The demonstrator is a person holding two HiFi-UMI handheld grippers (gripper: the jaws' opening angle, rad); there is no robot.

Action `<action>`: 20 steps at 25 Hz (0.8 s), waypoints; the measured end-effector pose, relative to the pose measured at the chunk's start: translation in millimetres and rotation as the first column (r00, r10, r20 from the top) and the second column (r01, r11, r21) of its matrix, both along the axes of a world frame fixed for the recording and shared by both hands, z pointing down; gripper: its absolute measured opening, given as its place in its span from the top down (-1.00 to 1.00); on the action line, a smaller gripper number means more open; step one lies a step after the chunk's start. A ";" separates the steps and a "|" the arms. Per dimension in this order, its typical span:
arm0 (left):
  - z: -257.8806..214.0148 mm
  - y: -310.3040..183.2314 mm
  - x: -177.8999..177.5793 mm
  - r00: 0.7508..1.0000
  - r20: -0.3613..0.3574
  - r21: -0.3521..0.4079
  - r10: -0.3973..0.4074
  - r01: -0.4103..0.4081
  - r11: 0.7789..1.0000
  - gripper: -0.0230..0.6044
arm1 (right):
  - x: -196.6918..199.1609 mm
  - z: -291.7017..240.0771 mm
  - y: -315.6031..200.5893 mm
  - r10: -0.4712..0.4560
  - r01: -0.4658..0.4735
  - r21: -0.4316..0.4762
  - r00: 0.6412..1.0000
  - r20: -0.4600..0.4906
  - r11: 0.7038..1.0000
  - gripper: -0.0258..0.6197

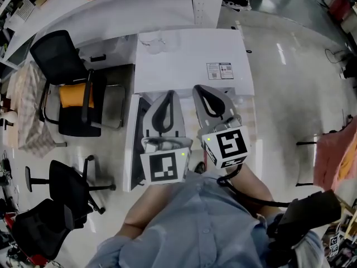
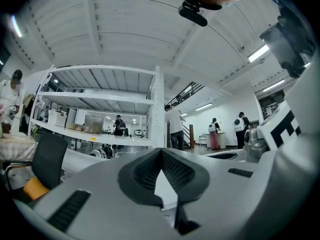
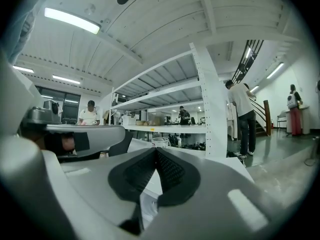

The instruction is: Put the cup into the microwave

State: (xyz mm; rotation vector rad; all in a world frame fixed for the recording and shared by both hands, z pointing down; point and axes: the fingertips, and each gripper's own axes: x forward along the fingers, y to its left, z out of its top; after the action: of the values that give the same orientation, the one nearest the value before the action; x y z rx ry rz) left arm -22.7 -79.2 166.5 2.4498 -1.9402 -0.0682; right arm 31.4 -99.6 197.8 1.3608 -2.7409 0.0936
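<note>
Left gripper point(image 1: 167, 95) and right gripper point(image 1: 202, 89) side by side, the 2 jaws of each pressed together, nothing held. Clear cup point(image 1: 151, 42) stands on white unit point(image 1: 189, 66) (far left corner), ahead of both.

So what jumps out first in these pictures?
The left tongs and right tongs, both shut and empty, point forward side by side. Ahead, a clear cup stands at the far edge of the white top; a black chair with an orange cushion sits at left.
</note>
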 end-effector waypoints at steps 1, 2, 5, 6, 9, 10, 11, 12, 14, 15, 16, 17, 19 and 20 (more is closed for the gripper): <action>2.2 -4.3 -1.6 1.000 -0.004 -0.007 -0.003 0.003 1.000 0.91 | -2.0 0.3 -4.2 -0.002 0.002 -0.005 1.000 0.004 1.000 0.92; 4.1 -8.6 -3.3 1.000 -0.008 -0.013 -0.006 0.006 1.000 0.91 | -3.6 0.8 -8.4 -0.004 0.004 -0.008 1.000 0.006 1.000 0.92; 6.8 -20.3 -8.9 1.000 -0.015 -0.019 -0.013 0.013 1.000 0.91 | -5.0 2.9 -20.3 -0.008 0.008 -0.007 1.000 0.013 1.000 0.92; 6.7 -23.8 -10.9 1.000 -0.015 -0.018 -0.015 0.015 1.000 0.91 | -5.3 3.4 -24.3 -0.011 0.011 -0.002 1.000 0.013 1.000 0.91; 6.7 -35.0 -17.8 1.000 -0.018 -0.019 -0.022 0.021 1.000 0.91 | -11.8 1.4 -36.4 -0.029 0.029 0.014 1.000 0.003 0.999 0.91; 6.7 -39.1 -20.3 1.000 -0.019 -0.019 -0.024 0.024 1.000 0.91 | -14.5 1.9 -40.4 -0.034 0.034 0.012 0.999 -0.004 0.999 0.89; 6.6 -43.4 -22.9 0.999 -0.021 -0.019 -0.026 0.026 0.999 0.91 | -17.3 2.4 -44.6 -0.037 0.037 0.011 0.999 -0.009 0.999 0.87; 6.6 -47.7 -25.6 0.999 -0.022 -0.020 -0.029 0.028 0.999 0.91 | -20.7 2.2 -49.1 -0.042 0.042 0.011 0.999 -0.013 0.999 0.87; 7.4 -56.1 -31.5 0.999 -0.026 -0.024 -0.033 0.033 0.999 0.91 | -28.0 1.4 -58.6 -0.050 0.051 0.016 0.999 -0.014 0.999 0.87; 8.2 -60.3 -34.6 0.999 -0.026 -0.027 -0.035 0.035 0.999 0.91 | -31.0 2.1 -63.7 -0.049 0.050 0.014 0.999 -0.014 0.999 0.87; 8.9 -64.8 -37.8 0.999 -0.027 -0.029 -0.037 0.036 0.999 0.91 | -33.6 3.5 -68.8 -0.046 0.046 0.009 0.999 -0.014 0.999 0.87; 9.5 -69.4 -41.4 0.999 -0.028 -0.031 -0.040 0.039 0.999 0.91 | -36.6 5.0 -74.1 -0.042 0.042 0.003 0.999 -0.016 0.999 0.87; 10.4 -79.3 -49.5 0.998 -0.034 -0.038 -0.046 0.045 0.998 0.91 | -44.2 7.9 -85.1 -0.044 0.043 -0.009 0.999 -0.023 0.999 0.88; 11.0 -84.8 -54.1 0.998 -0.038 -0.043 -0.050 0.049 0.998 0.91 | -48.6 9.5 -90.9 -0.046 0.046 -0.015 0.999 -0.027 0.999 0.88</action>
State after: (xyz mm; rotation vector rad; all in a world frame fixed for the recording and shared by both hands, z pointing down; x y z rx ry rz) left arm -76.8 -164.0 177.5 2.3571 -1.9659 -0.0744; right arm -17.2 -190.4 207.3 1.2847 -2.7416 0.0913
